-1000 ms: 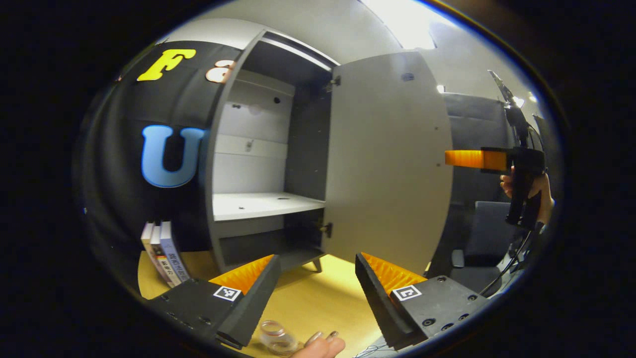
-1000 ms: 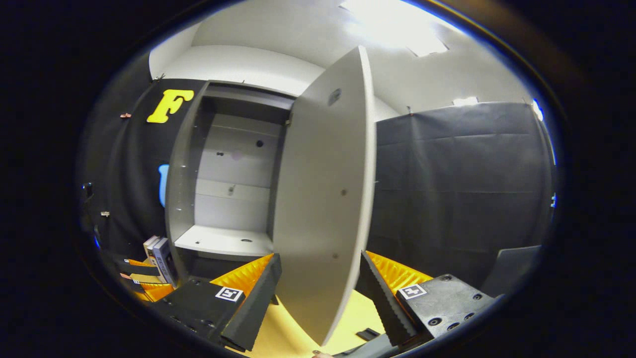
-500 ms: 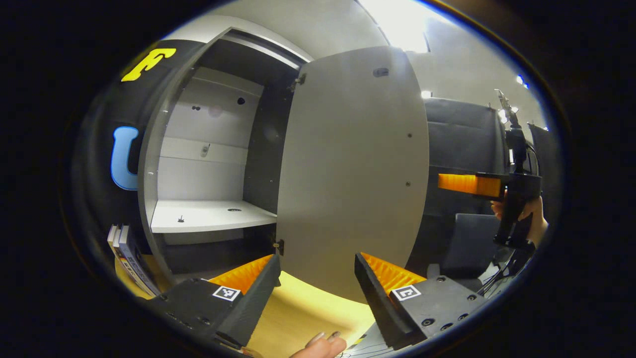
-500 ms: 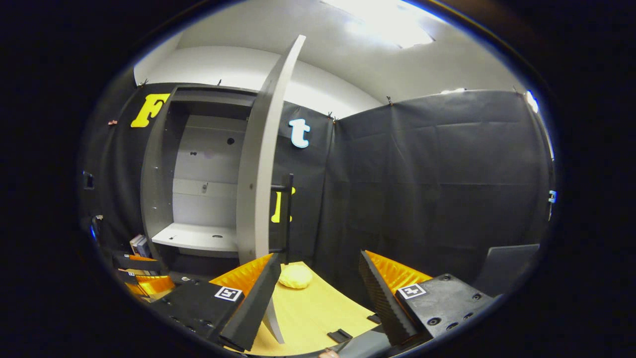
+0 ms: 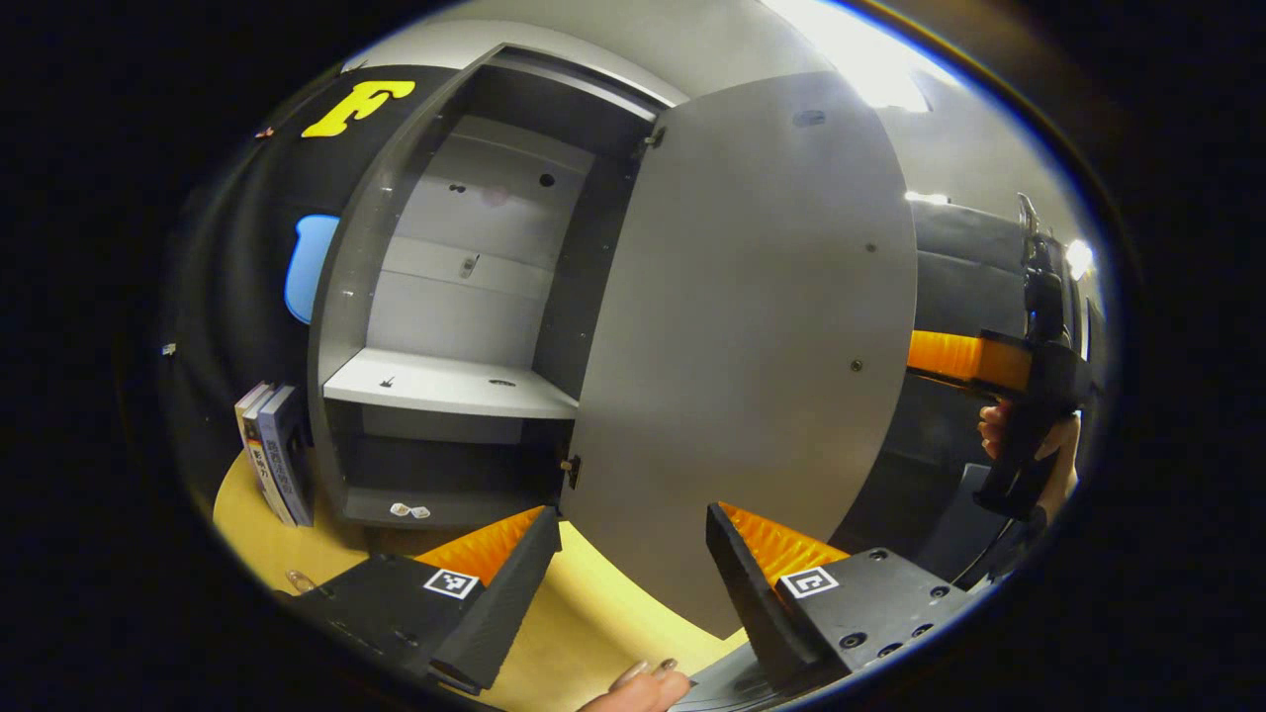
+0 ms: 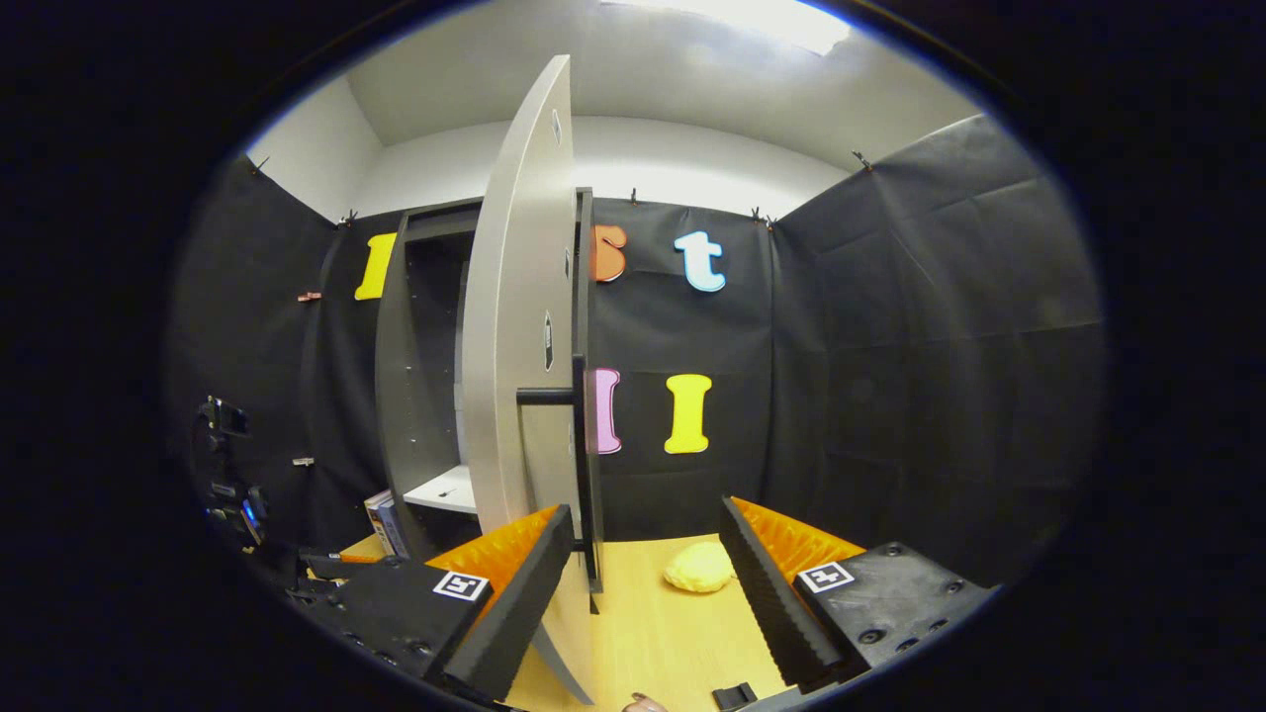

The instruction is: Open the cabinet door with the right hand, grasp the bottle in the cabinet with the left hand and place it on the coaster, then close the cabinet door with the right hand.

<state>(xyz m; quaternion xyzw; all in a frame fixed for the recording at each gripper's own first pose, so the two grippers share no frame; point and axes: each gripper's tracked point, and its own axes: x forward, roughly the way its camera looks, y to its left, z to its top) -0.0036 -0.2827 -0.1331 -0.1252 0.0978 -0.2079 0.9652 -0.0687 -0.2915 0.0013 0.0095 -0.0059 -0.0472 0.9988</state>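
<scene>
The cabinet door stands wide open, seen almost edge-on in the right gripper view, its long dark bar handle running down the outer face. The right gripper has its fingers spread wide and holds nothing; the door's lower edge sits just in front of its left finger. In the left gripper view the left gripper is likewise wide and empty, facing the inner face of the door and the open cabinet.

The door is a stiff, flat panel on hinges; it should swing lightly. The best hold is the bar handle, or a flat push on the outer face near the free edge, away from the hinges.

The shelf is bare, so the bottle seems to be out of the cabinet already; I cannot tell where it or the coaster stands. Closing looks like the step in hand.

Some books lean just beside the cabinet, clear of the door's swing. A pale yellow lump lies on the wooden table, well beyond the door. The left gripper near the opening is what could block closing.
</scene>
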